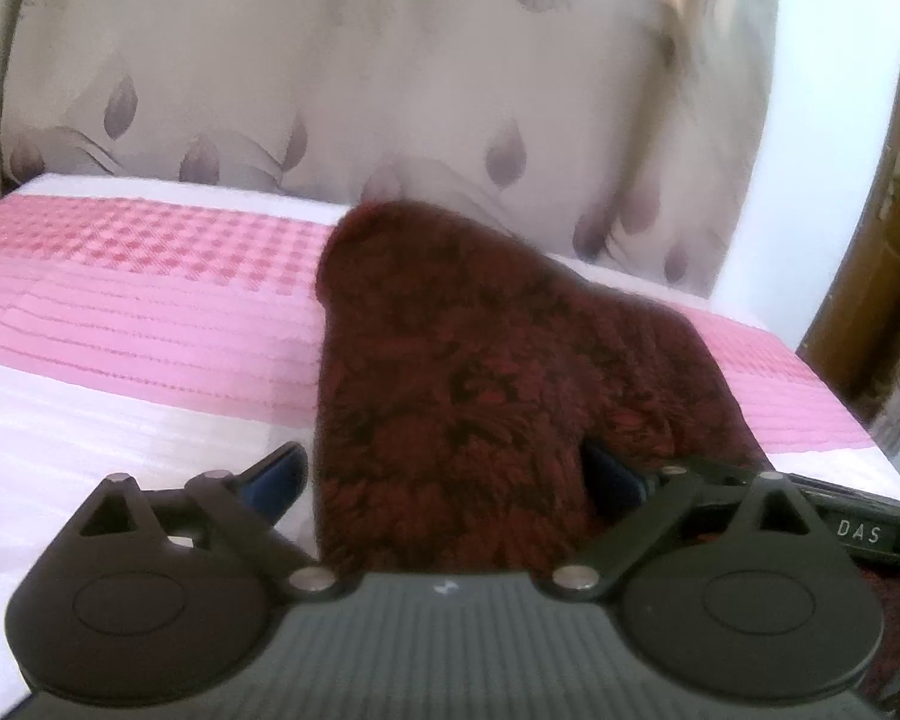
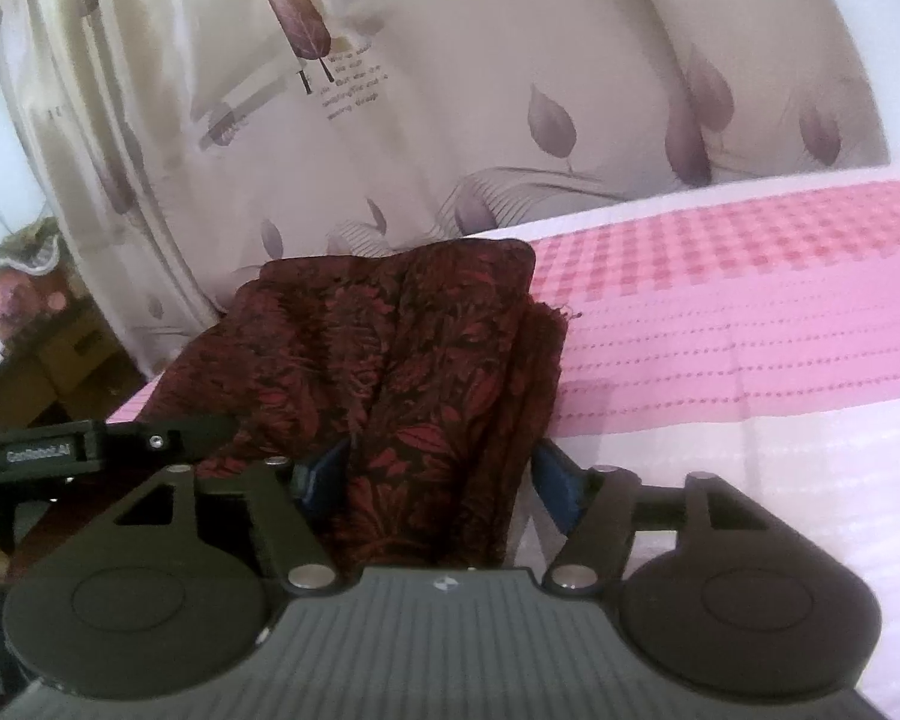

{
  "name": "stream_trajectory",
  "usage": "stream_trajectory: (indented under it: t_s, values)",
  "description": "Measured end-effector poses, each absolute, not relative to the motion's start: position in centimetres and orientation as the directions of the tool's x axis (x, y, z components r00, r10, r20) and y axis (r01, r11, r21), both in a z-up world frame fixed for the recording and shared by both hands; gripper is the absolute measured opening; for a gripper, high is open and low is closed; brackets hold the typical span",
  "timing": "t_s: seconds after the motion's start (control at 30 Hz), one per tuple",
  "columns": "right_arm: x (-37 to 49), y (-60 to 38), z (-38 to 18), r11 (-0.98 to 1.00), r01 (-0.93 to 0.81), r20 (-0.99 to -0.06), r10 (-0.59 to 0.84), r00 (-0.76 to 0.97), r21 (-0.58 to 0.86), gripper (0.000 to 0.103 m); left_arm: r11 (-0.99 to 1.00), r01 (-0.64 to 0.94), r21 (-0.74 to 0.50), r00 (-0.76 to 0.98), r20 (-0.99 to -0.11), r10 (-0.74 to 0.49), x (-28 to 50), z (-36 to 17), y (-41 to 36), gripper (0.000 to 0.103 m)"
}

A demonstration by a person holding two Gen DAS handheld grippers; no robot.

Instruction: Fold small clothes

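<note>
A dark red cloth with a black leaf pattern [image 1: 480, 360] lies bunched in folds on the bed, near its edge. In the left wrist view my left gripper [image 1: 444, 480] stands wide open around the cloth's near end. Its left finger [image 1: 276, 477] is clear of the fabric and its right finger [image 1: 609, 477] sits against it. In the right wrist view the cloth [image 2: 420, 348] runs between the fingers of my right gripper [image 2: 438, 471], which is open. One blue pad [image 2: 324, 462] is half sunk in the folds and the other stands beside the cloth's edge.
The bed cover [image 1: 150, 300] is pink check and stripes with white bands [image 2: 750, 480]. A beige curtain with leaf prints [image 1: 330, 90] hangs close behind the bed. A wooden door frame [image 1: 870, 276] stands at the right. Cardboard boxes [image 2: 60, 360] sit on the floor past the bed's edge.
</note>
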State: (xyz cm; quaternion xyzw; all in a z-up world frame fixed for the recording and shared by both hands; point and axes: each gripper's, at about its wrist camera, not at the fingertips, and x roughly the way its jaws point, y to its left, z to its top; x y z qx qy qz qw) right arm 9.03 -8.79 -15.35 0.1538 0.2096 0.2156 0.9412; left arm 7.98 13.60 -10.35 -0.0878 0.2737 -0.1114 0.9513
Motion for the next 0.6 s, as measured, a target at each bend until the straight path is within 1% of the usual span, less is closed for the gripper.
stream_trajectory:
  t_s: [0.1, 0.2, 0.23, 0.33, 0.4, 0.43, 0.47, 0.53, 0.6]
  values:
    - [9.0, -8.8, -15.3, 0.875, -0.320, -0.333, 0.443, 0.833, 0.365, 0.078, 0.974, 0.145, -0.176, 0.849, -0.484, -0.213, 7.0, -9.6, 13.4, 0.099]
    - [8.4, -8.8, -14.9, 0.887, -0.313, -0.313, 0.421, 0.851, 0.340, 0.078, 0.987, 0.119, -0.108, 0.884, -0.441, -0.155, 5.2, -8.5, 13.0, 0.099]
    - [7.8, -8.8, -14.5, 0.897, -0.302, -0.292, 0.397, 0.870, 0.322, 0.078, 0.991, 0.101, -0.083, 0.897, -0.423, -0.127, 4.5, -8.1, 12.9, 0.099]
    - [4.8, -9.1, -13.1, 0.918, -0.258, -0.178, 0.320, 0.930, 0.301, 0.079, 0.997, 0.074, -0.030, 0.930, -0.358, -0.080, 2.4, -6.6, 12.5, 0.099]
    - [2.6, -9.5, -12.2, 0.909, -0.259, -0.113, 0.310, 0.944, 0.326, 0.083, 0.999, 0.043, -0.010, 0.945, -0.325, -0.044, 1.2, -5.4, 12.3, 0.102]
    - [1.4, -9.6, -11.7, 0.906, -0.255, -0.091, 0.302, 0.949, 0.339, 0.085, 1.000, 0.027, 0.009, 0.946, -0.323, -0.023, 0.7, -4.7, 12.1, 0.102]
    - [0.5, -9.6, -11.4, 0.902, -0.254, -0.078, 0.298, 0.951, 0.348, 0.089, 0.999, 0.018, 0.026, 0.947, -0.322, -0.009, 0.2, -4.1, 11.8, 0.102]
    - [-1.6, -9.6, -11.1, 0.896, -0.259, -0.046, 0.294, 0.955, 0.361, 0.092, 0.999, 0.003, 0.041, 0.952, -0.307, 0.009, -1.1, -2.7, 11.3, 0.102]
    - [-3.7, -9.5, -10.8, 0.902, -0.256, -0.023, 0.281, 0.959, 0.348, 0.094, 0.999, -0.029, 0.027, 0.966, -0.258, 0.035, -2.7, -1.4, 10.9, 0.102]
